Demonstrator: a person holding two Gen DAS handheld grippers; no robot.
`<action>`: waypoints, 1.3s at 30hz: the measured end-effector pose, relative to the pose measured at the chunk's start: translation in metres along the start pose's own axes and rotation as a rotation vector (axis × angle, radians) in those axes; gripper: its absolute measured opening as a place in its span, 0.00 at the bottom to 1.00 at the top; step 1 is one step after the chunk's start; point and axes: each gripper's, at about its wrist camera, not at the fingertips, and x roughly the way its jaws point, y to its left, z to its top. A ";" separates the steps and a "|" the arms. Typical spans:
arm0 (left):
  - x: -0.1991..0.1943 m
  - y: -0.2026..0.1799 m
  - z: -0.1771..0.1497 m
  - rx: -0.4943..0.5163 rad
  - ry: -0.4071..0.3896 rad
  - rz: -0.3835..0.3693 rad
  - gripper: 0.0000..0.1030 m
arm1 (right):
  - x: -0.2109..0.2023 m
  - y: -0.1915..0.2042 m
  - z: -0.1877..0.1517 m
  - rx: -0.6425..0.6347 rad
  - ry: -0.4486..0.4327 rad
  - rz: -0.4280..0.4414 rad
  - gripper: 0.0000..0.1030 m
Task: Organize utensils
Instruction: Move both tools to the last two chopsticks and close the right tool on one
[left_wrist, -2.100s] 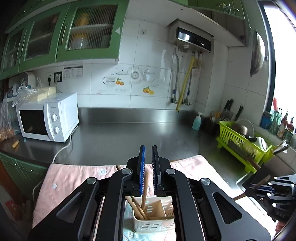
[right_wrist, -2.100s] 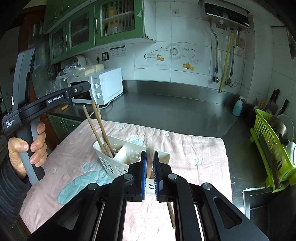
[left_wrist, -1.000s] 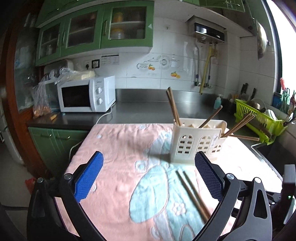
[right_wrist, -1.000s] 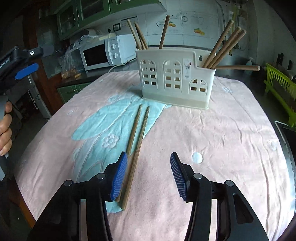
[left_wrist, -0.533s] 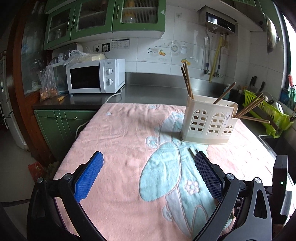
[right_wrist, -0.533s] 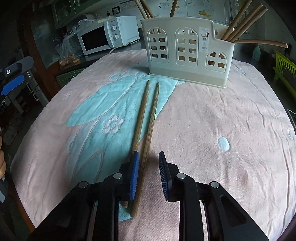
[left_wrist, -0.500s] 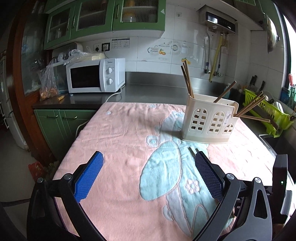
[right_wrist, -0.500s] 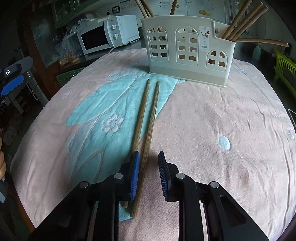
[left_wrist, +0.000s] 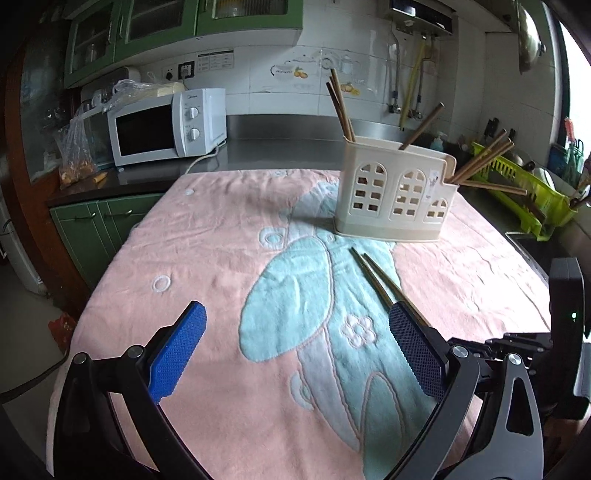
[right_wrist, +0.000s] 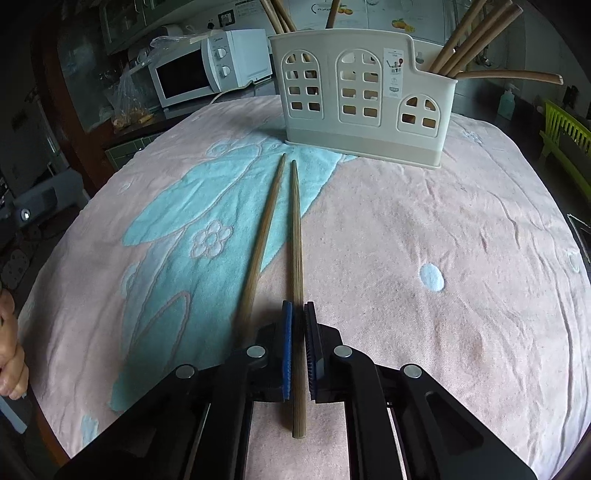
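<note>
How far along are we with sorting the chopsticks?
Done: several chopsticks already stand in the caddy. In hand: the right tongs are shut on one chopstick on the towel. Left: its neighbour lies loose; the left tongs are open, empty.

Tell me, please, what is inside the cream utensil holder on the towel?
Several wooden chopsticks stick out of the holder: a pair at its left end, one in the middle, a bundle leaning out on the right. Their lower ends and the holder's floor are hidden by its walls.
</note>
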 end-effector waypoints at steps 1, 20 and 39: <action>0.003 -0.005 -0.004 0.005 0.015 -0.011 0.95 | -0.002 -0.003 -0.001 0.003 -0.001 0.001 0.06; 0.062 -0.084 -0.041 0.015 0.238 -0.091 0.56 | -0.031 -0.059 -0.025 0.075 -0.027 -0.001 0.06; 0.073 -0.092 -0.038 0.073 0.261 -0.064 0.09 | -0.026 -0.059 -0.030 0.086 -0.025 -0.005 0.07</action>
